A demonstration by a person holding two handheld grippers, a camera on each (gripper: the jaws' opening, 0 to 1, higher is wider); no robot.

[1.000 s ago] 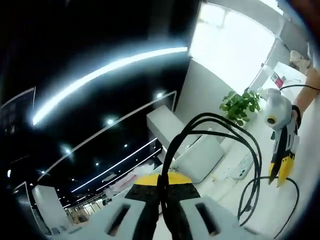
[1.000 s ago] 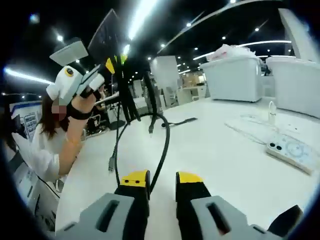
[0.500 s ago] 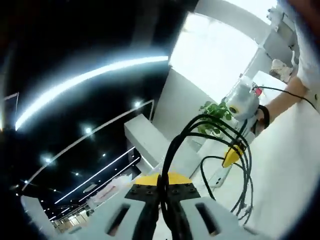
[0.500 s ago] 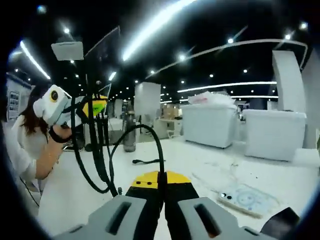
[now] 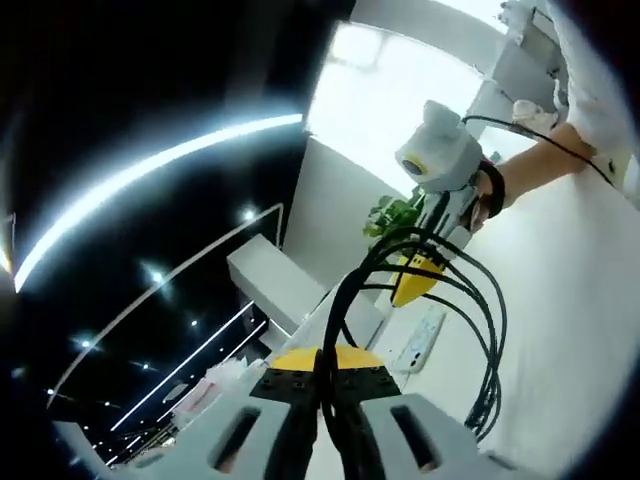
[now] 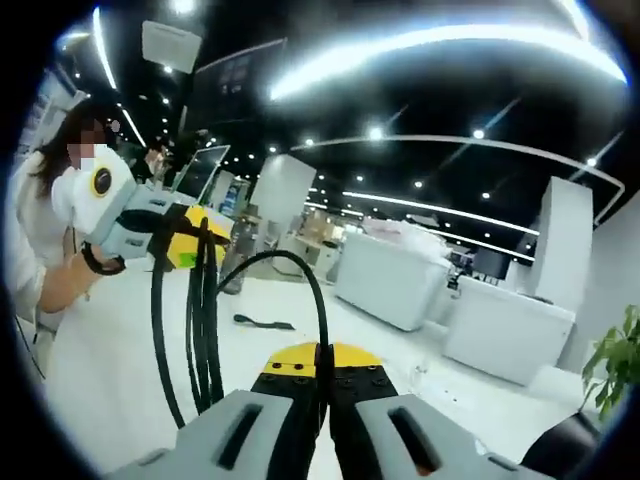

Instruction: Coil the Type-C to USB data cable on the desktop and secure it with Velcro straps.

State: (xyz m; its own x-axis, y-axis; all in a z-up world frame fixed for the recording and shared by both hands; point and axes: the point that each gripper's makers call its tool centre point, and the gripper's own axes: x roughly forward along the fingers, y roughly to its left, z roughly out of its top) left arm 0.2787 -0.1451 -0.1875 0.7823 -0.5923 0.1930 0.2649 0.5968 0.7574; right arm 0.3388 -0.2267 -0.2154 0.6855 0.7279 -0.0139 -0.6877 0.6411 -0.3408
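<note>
the black data cable (image 5: pixel 440 290) hangs in the air as several loose loops, gathered between the two grippers and lifted off the white desktop (image 6: pixel 110 370). in the left gripper view, the left gripper (image 5: pixel 322 372) at bottom centre has its jaws closed tight on a bundle of strands, the loops arcing up and right toward the right gripper (image 5: pixel 418 283) in the upper right of the frame. in the right gripper view, the right gripper (image 6: pixel 322 367) at bottom centre is pinched on a single strand, which curves up and left to the left gripper (image 6: pixel 190 235) in the left of the frame. a dark strip, probably the velcro strap (image 6: pixel 262 322), lies on the desktop left of centre. the cable looks light and limp but springy, so the loops will likely splay if released; best held across all strands at one point, leaving a gathered section free for the strap.
</note>
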